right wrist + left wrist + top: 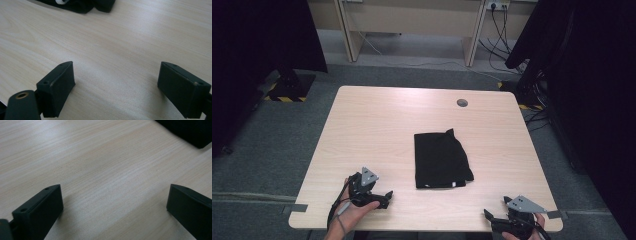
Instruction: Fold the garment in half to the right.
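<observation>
Black cloth (441, 160), seemingly folded, lies between both spread claws.

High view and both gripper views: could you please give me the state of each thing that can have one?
black cloth: folded, lying flat on the table, touched by neither gripper
left gripper: open, holding nothing, over bare wood
right gripper: open, holding nothing, over bare wood
table: level, its round cable port capped
</observation>
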`<state>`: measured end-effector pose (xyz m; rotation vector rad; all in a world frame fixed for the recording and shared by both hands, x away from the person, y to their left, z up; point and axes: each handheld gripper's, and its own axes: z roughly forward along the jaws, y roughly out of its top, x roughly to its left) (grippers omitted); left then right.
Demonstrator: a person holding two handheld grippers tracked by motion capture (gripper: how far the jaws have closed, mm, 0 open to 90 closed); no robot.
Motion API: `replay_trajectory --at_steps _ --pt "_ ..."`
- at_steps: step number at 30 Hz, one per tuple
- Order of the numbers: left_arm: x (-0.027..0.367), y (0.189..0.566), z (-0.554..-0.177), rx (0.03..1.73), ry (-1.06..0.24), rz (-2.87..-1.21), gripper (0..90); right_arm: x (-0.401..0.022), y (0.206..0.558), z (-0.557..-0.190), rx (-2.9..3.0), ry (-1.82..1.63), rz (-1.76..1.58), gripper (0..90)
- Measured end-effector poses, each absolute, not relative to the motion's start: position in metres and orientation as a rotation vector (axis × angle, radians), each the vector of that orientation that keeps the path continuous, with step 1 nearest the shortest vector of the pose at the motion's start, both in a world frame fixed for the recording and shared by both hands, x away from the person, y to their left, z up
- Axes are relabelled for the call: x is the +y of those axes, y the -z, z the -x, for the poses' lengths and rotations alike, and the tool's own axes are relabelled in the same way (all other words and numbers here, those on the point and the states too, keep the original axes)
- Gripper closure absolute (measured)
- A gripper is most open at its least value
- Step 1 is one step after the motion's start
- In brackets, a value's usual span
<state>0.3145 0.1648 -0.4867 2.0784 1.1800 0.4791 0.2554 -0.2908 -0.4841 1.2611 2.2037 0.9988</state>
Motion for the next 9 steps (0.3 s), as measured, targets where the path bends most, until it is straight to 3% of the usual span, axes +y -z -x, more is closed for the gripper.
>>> replay_trajectory --at_steps 9 --pt "0.1648 0.4867 -0.3145 1.180 -0.479 -2.078 0.0 -0.2905 0.4843 -0.2555 2.202 -0.999 -1.262 14.4"
